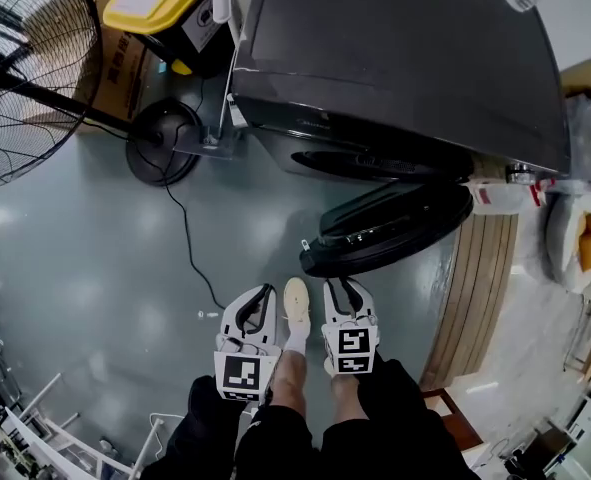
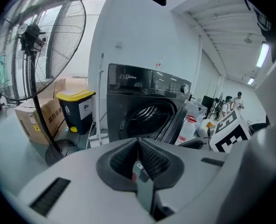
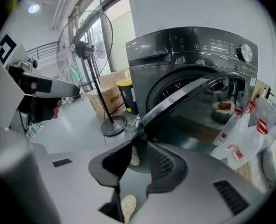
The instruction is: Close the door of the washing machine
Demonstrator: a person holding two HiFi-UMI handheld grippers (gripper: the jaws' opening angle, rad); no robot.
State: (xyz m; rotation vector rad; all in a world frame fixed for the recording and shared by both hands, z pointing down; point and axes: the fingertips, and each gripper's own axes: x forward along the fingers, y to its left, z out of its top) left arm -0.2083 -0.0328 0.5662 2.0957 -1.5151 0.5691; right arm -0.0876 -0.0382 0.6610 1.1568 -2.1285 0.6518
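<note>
Half the drum opening (image 3: 171,87) hides behind the open door (image 3: 187,94).

My left gripper (image 1: 266,293): angled down, jaws together, empty | my right gripper (image 1: 342,288): just beside it, angled down, jaws apart, nothing held.

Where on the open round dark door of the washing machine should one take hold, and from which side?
Take the free rim of the round dark door, the end farthest from its hinge on the dark grey washing machine. The door stands swung out toward the person, so the open right gripper, nearest that rim, should probably come at its outer face and push it shut.
</note>
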